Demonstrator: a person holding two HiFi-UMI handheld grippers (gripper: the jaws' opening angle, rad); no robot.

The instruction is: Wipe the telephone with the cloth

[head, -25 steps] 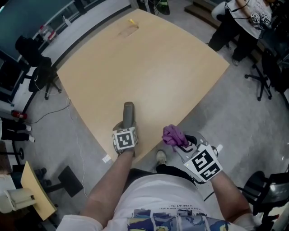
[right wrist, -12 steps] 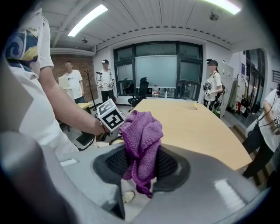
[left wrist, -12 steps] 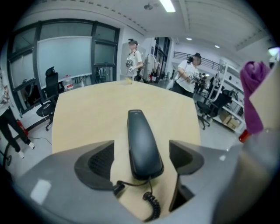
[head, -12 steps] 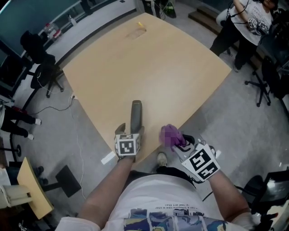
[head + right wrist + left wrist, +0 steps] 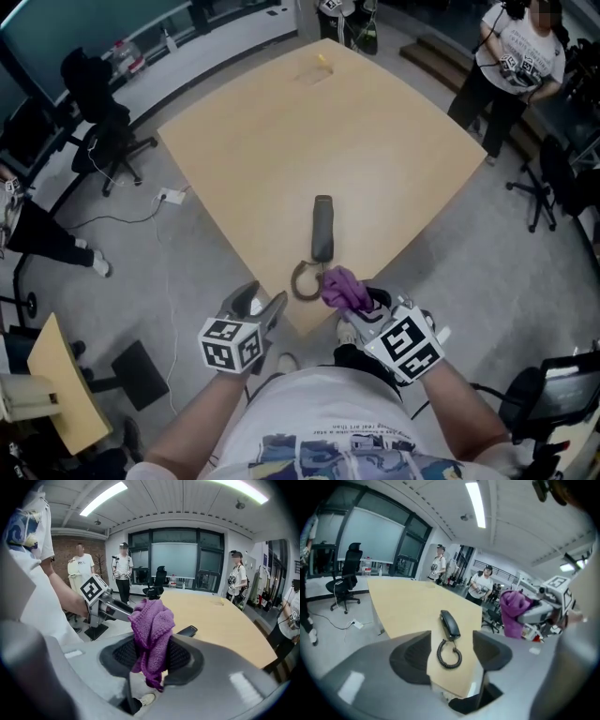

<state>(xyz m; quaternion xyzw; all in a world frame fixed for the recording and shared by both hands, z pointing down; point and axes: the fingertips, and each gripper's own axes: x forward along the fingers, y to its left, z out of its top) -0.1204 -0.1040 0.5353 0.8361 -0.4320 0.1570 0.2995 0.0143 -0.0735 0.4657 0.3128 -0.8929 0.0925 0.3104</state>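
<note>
The right gripper's (image 5: 362, 304) jaws pinch the soft purple knitted cloth (image 5: 342, 289), while the left gripper's (image 5: 265, 305) empty, part-open jaws, just narrowing, could steady the probably light, slippery black telephone handset (image 5: 322, 228) mid-body.

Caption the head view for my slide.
Right tool holds a purple cloth near the telephone handset lying at a corner of the wooden table.

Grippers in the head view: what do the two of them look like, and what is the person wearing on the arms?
The left gripper and right gripper look alike: grey bodies, two broad grey jaws with dark textured pads, and on each a white cube with black square markers. No cable shows. The arms are bare below a white short-sleeved T-shirt with blue print.
</note>
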